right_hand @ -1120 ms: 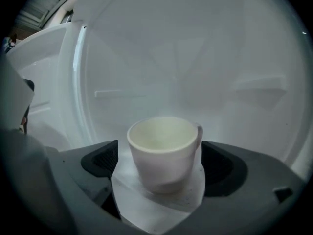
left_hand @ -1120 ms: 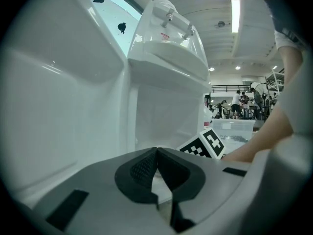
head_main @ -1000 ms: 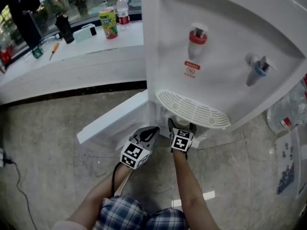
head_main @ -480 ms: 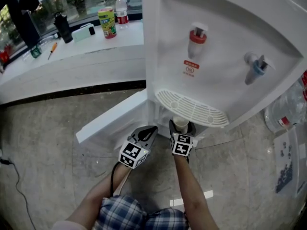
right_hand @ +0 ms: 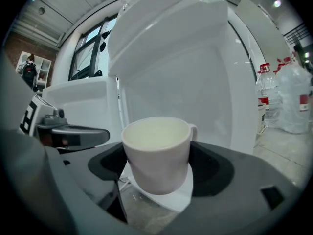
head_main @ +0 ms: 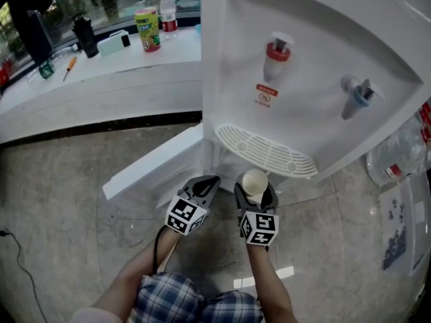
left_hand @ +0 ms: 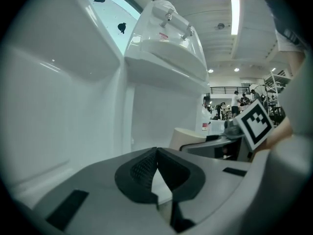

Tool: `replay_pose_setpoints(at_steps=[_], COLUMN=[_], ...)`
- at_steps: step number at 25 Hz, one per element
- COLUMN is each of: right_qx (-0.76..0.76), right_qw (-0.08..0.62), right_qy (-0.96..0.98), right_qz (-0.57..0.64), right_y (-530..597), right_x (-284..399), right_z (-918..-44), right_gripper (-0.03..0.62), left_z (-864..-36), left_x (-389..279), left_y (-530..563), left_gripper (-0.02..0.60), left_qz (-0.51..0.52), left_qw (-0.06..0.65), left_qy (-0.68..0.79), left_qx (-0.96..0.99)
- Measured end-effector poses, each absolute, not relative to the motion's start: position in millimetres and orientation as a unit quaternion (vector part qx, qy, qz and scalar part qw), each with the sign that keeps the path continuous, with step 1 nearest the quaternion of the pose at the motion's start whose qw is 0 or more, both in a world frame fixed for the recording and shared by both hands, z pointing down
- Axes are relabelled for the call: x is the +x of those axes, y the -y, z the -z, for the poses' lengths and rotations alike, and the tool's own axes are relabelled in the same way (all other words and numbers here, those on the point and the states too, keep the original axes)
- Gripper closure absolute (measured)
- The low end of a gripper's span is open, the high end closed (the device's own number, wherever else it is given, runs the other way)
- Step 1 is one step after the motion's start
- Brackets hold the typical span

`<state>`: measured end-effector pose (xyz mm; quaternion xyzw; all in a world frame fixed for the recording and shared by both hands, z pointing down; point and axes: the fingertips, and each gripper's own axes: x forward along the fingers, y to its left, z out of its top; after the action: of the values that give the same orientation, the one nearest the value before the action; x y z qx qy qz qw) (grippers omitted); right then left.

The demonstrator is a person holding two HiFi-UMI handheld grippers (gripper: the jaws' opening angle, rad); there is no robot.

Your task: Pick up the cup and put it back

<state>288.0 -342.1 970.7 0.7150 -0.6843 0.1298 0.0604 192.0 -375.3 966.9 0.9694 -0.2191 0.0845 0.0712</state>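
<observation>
The dark pads (right_hand: 105, 164) of the right gripper (head_main: 256, 199) press on both sides of the white cup (right_hand: 156, 151). Its jaws have just been closing, and the cup is now firmly between them. The cup stands upright, with its mouth up and its small handle turned away from the camera, and it looks empty. It touches no surface: it hangs in the air just in front of the water dispenser (head_main: 303, 59), a little below the drip tray (head_main: 266, 152).

The left gripper (left_hand: 155, 156) has its jaws together with nothing between them. It waits just beside the right one, near the open lower door (head_main: 151, 170) of the dispenser.

In my judgement, the picking up is done and the putting back is not yet begun. The next move calls for keeping the cup level, carrying it under the tray to its place, lowering it until its bottom rests, and only then opening the jaws.
</observation>
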Motion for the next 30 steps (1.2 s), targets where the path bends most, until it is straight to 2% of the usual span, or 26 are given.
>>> replay_pose_setpoints(at_steps=[14, 30], right_qx=[0.694, 0.703], right_qw=[0.064, 0.056], right_qy=[0.713, 0.704], right_qz=[-0.069, -0.086], right_y=[265, 310], right_x=[266, 284], right_z=[-897, -936], right_gripper=[0.186, 0.186], left_z=[-965, -966], left_x=[196, 196], left_y=[372, 373], left_gripper=[0.557, 0.557], left_qz=[-0.082, -0.082], left_qw=[0.07, 0.069], left_qy=[0.215, 0.217], left_qx=[0.971, 0.97])
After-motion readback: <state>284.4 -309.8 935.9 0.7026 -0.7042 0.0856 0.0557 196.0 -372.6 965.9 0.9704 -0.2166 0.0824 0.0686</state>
